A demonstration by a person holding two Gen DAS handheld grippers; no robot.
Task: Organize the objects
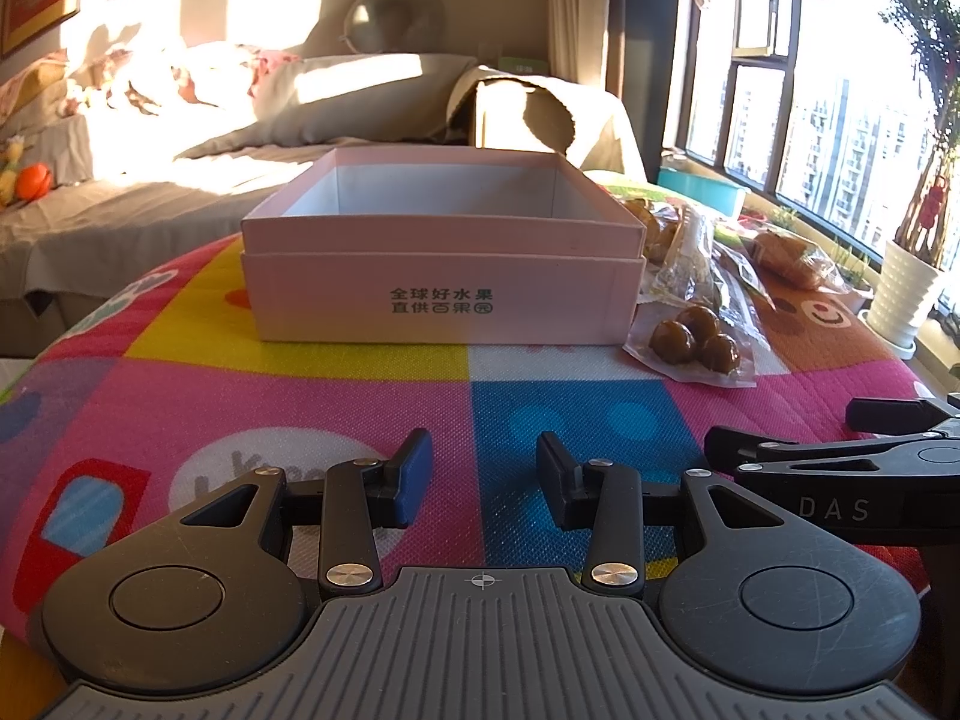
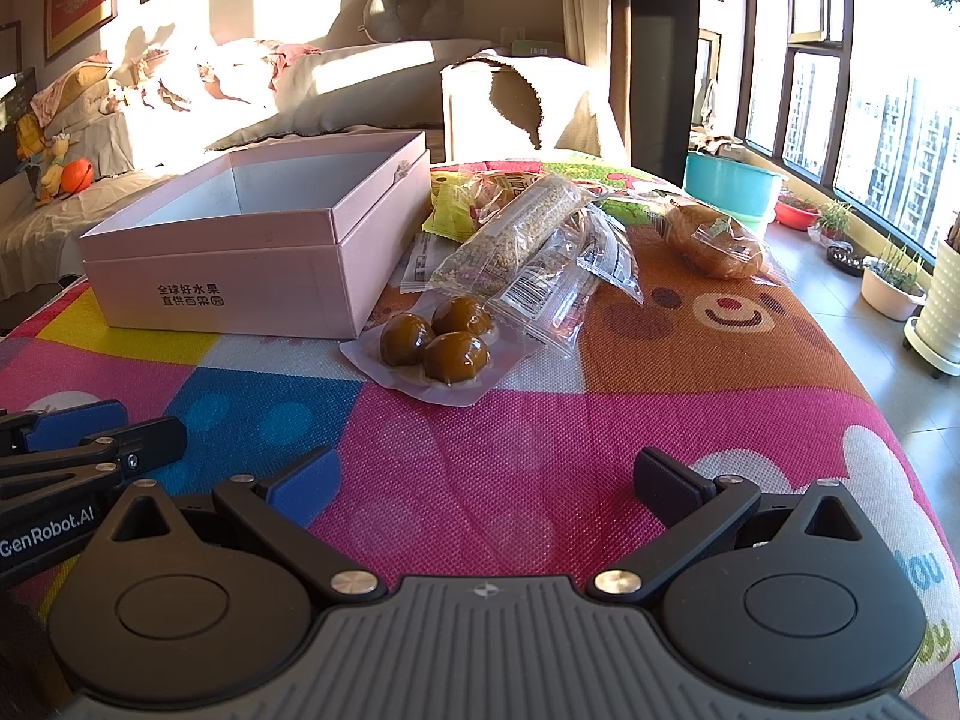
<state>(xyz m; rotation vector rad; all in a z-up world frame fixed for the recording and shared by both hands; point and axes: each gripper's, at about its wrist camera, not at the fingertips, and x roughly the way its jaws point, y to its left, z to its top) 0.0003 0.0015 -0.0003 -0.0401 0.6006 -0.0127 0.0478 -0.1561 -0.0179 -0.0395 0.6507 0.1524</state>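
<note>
The left black plastic tongs (image 1: 485,474) carry blue rubber pads, silver screws and a ribbed grey base with a crosshair mark at lower centre. The matching right black tongs (image 2: 485,483) look alike; white "GenRobot.AI" lettering shows at that frame's lower left.

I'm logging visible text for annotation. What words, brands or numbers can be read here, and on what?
"全球好水果 直供百果园": front of the pink box.
"DAS": right gripper body.
"GenRobot.AI": left gripper body.
Barcode digits and print on the snack wrappers: too small to read.
Mat lettering: cut off, unreadable.
</note>
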